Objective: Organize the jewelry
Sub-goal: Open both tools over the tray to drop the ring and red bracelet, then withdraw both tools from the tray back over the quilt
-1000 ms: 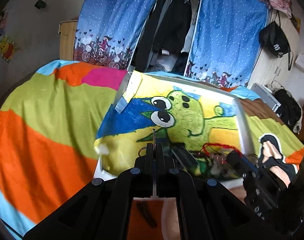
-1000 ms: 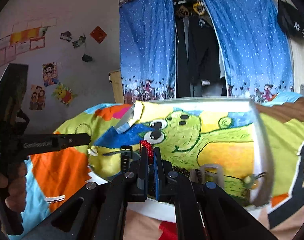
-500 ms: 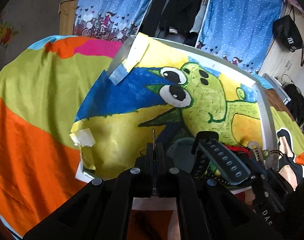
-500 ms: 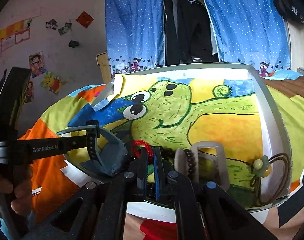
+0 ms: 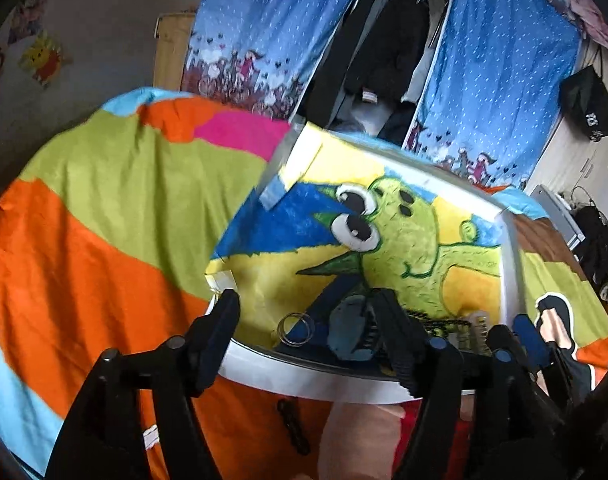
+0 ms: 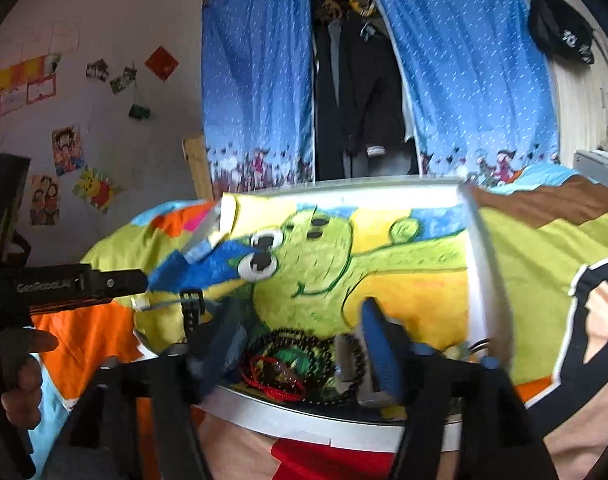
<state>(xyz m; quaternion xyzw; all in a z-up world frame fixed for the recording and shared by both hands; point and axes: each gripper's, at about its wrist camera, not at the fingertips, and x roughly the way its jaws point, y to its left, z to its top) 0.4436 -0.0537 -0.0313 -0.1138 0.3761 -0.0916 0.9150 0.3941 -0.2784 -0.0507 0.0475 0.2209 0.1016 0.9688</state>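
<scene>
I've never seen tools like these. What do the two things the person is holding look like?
Each hand-held gripper is a black plastic frame with round bolts at the joints. The left hand-held gripper has dark ridged fingers; the right hand-held gripper has blue pads. One side bar carries white lettering.

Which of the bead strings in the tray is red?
The thin red cord bracelet, nearest the tray's front rim; the bead strings around it are black.

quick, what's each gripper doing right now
left gripper: open, holding nothing
right gripper: open, holding nothing, over the beads
</scene>
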